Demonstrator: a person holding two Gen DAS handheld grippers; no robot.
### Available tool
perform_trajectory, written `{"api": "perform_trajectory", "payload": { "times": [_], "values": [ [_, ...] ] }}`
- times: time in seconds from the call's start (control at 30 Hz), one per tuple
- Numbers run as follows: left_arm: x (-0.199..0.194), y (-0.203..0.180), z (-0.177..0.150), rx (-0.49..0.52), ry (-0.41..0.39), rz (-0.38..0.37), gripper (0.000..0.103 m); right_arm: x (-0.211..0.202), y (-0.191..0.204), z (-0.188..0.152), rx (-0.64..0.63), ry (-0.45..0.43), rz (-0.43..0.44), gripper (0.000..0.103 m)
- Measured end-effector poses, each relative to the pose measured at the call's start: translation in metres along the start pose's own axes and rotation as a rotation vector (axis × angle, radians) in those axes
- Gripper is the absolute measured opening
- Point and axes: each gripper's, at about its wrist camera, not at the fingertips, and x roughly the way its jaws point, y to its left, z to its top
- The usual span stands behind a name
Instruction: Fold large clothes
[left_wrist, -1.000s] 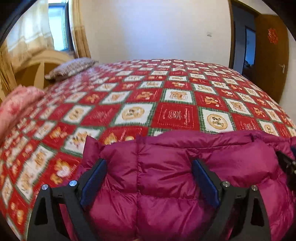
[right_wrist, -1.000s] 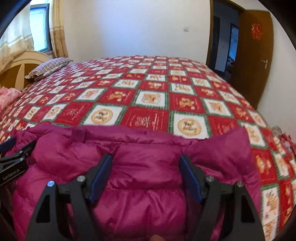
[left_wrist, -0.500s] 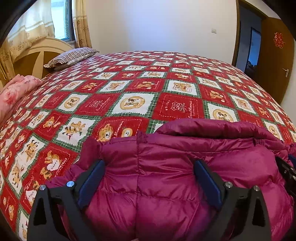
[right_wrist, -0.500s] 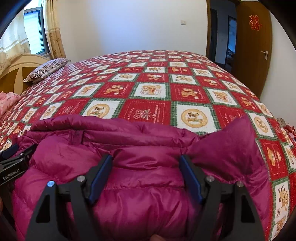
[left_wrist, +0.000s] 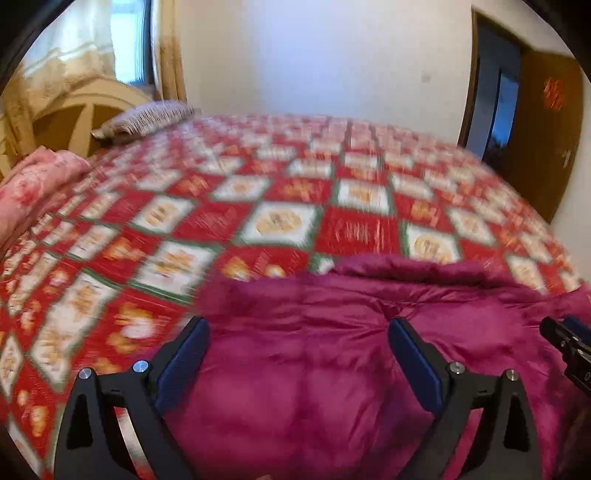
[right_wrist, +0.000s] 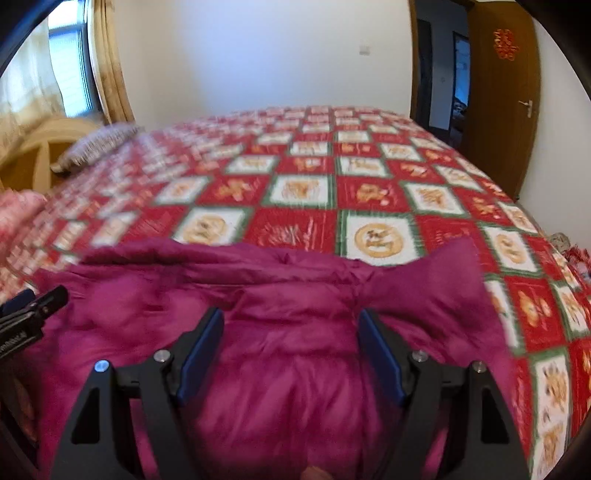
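both views lifted and blurred, left claw (left_wrist: 297, 350) and right claw (right_wrist: 291, 341) wide around magenta jacket (left_wrist: 332, 369), grip unclear

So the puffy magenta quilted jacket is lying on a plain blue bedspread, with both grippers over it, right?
Not quite. The puffy magenta quilted jacket lies on a red, white and green patchwork bedspread, not a plain blue one; the right wrist view shows it. The left gripper and right gripper are indeed over the jacket.
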Motion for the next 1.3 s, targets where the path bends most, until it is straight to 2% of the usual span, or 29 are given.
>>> {"api": "perform_trajectory", "payload": {
  "times": [0.1,0.23,0.33,0.43,0.57,0.7,0.73,0.8,0.9,0.97,1.03,1.1,1.13,1.2,1.27,1.3],
  "values": [
    [-0.045,0.027,-0.022,-0.017,-0.046,0.050,0.097,-0.045,0.016,-0.015,-0.031,-0.041,0.042,0.081],
    [-0.060,0.066,-0.078,-0.138,0.093,-0.003,0.097,-0.069,0.045,-0.048,-0.104,-0.051,0.058,0.082],
    [-0.059,0.077,-0.105,-0.219,0.132,-0.017,0.097,-0.060,0.068,-0.071,-0.189,-0.015,0.012,0.082],
    [-0.054,0.072,-0.109,-0.235,0.133,-0.006,0.097,-0.043,0.078,-0.083,-0.254,0.011,-0.028,0.082],
    [-0.063,0.082,-0.107,-0.286,0.108,0.048,0.097,-0.036,0.074,-0.080,-0.233,0.043,-0.026,0.084],
    [-0.079,0.104,-0.114,-0.388,0.072,0.064,0.097,-0.052,0.074,-0.082,-0.225,-0.011,-0.018,0.084],
    [-0.078,0.108,-0.117,-0.421,0.072,0.048,0.097,-0.048,0.076,-0.085,-0.230,0.001,-0.018,0.084],
    [-0.067,0.105,-0.119,-0.448,0.132,-0.036,0.097,-0.038,0.081,-0.092,-0.251,0.015,-0.037,0.085],
    [-0.066,0.085,-0.111,-0.376,0.118,-0.133,0.097,-0.036,0.085,-0.092,-0.271,0.013,-0.039,0.085],
    [-0.060,0.071,-0.107,-0.322,0.119,-0.155,0.097,-0.035,0.084,-0.091,-0.268,0.012,-0.034,0.085],
    [-0.048,0.067,-0.108,-0.325,0.154,-0.179,0.096,-0.034,0.084,-0.091,-0.268,0.017,-0.034,0.085],
    [-0.045,0.065,-0.107,-0.315,0.146,-0.179,0.096,-0.035,0.085,-0.093,-0.277,0.019,-0.043,0.085],
    [-0.045,0.064,-0.106,-0.308,0.144,-0.191,0.093,-0.036,0.086,-0.095,-0.279,0.019,-0.046,0.085],
    [-0.043,0.063,-0.105,-0.300,0.144,-0.220,0.080,-0.036,0.087,-0.096,-0.284,0.019,-0.053,0.086],
    [-0.042,0.062,-0.105,-0.298,0.145,-0.281,0.041,-0.036,0.089,-0.097,-0.290,0.016,-0.056,0.086],
    [-0.043,0.062,-0.107,-0.304,0.152,-0.308,0.036,-0.036,0.089,-0.097,-0.292,0.015,-0.058,0.086]
  ]
}}
